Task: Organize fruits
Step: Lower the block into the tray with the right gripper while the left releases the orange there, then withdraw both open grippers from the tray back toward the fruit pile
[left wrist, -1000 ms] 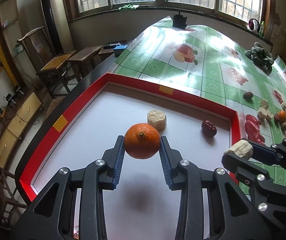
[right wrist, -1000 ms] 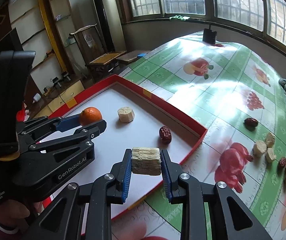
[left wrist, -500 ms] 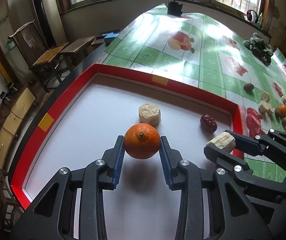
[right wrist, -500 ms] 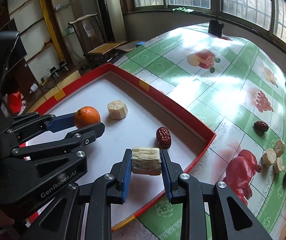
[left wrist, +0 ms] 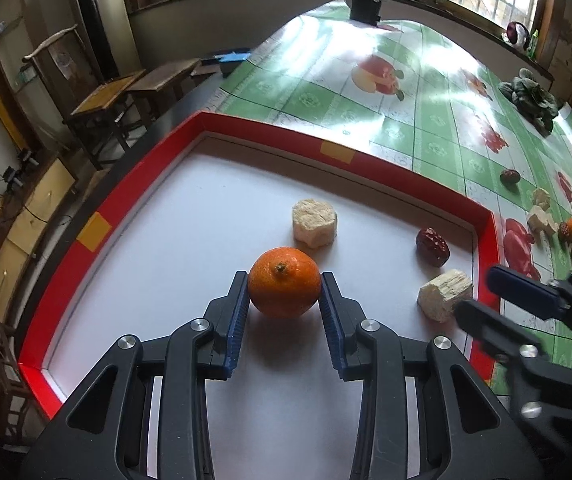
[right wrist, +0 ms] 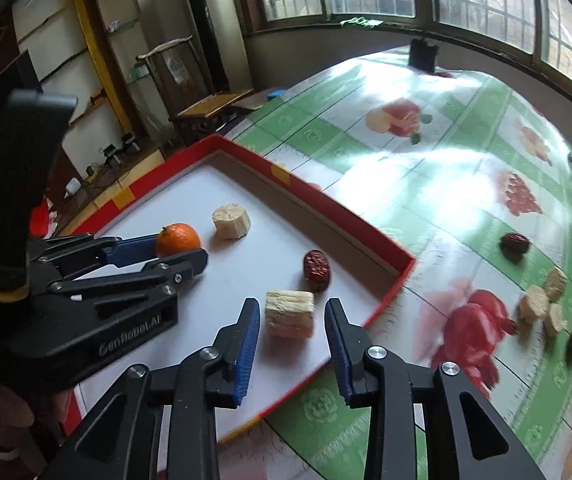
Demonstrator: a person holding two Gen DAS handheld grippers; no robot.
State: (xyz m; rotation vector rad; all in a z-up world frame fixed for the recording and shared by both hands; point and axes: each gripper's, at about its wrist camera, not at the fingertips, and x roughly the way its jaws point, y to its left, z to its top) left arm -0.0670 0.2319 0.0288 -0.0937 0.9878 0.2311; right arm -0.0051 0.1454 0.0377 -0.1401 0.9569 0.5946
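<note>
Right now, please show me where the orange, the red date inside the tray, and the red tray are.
orange (left wrist: 284, 288): left wrist view, middle of its peel.
red date (right wrist: 317, 270): right wrist view, centre of its wrinkled skin.
red tray (left wrist: 385, 164): left wrist view, far rim.

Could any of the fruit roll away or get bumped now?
Maybe. The orange is round, so once the left hand-held gripper lets go it might roll toward the pale chunk. The right hand-held gripper is opening around the cut block, which lies close to the red date and could nudge it.
</note>
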